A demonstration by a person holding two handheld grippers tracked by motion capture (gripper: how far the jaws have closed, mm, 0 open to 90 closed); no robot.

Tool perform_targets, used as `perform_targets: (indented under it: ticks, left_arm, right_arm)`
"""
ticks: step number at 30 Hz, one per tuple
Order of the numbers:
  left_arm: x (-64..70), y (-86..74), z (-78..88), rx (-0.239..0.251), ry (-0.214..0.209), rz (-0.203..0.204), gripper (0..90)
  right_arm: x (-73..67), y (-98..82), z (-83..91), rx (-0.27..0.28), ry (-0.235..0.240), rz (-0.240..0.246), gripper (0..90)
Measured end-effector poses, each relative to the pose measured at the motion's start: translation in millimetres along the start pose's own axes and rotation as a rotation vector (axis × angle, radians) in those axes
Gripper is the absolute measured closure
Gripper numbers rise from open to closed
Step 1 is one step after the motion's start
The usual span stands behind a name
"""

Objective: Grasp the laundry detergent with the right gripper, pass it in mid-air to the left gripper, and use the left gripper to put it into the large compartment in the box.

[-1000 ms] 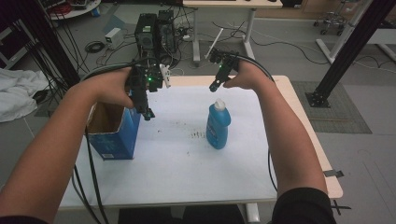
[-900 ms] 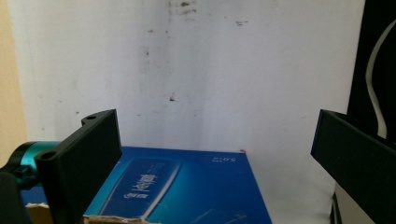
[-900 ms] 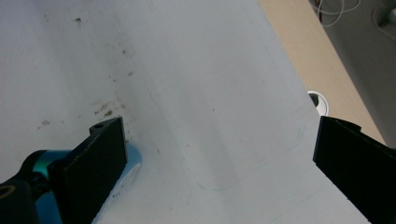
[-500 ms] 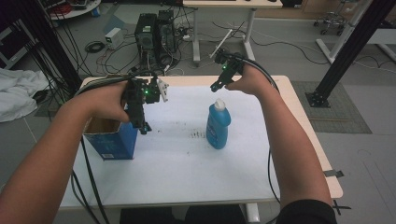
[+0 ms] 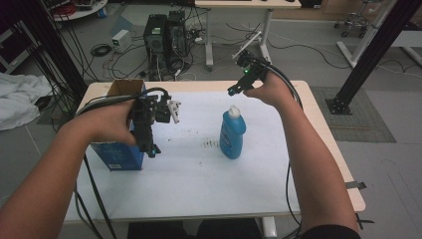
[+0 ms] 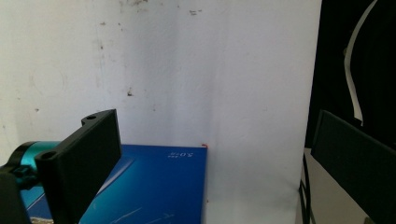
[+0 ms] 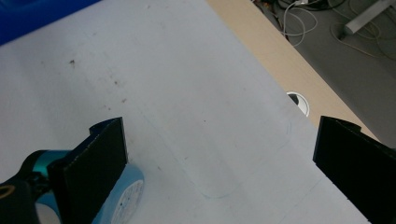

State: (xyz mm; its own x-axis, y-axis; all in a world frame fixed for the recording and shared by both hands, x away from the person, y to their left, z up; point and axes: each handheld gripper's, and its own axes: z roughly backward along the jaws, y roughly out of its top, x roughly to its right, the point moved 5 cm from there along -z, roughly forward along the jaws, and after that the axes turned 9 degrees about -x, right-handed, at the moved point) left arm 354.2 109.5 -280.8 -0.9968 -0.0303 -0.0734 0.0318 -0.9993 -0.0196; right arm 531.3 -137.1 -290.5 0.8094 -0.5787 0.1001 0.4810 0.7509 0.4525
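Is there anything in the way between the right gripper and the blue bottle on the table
Nothing visible. The right gripper hangs open just above and behind the blue bottle, with open air between its jaws and the white cap. The blue box and the left gripper sit well off to the side.

Box [image 5: 119, 149] at table's [image 5: 199, 199] left edge, bottle [image 5: 232, 133] upright to its right.

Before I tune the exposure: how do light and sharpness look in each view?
High view: even but dim and soft, floor dark behind the table. Left gripper view: bright white tabletop, faint vertical shadow band, near jaws dark, blue box sharp enough. Right gripper view: well lit, blue bottle slightly blurred.
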Motion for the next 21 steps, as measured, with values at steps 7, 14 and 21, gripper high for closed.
perform_targets:
  ticks: [7, 14, 21]
  left_arm:
    - [4.3, -1.1, -3.0, -0.002, 0.002, -0.004, 1.6]
    - [8.4, -7.1, -2.7, -0.022, 0.009, -0.013, 1.6]
    - [8.8, -11.0, -5.8, -0.038, 0.004, -0.024, 1.6]
  right_arm:
    - [6.1, -17.9, 11.7, 0.106, -0.029, -0.129, 2.0]
    - [1.4, -42.5, 20.9, 0.133, -0.041, -0.144, 2.0]
    - [-5.1, -69.7, 34.0, 0.161, -0.058, -0.157, 2.0]
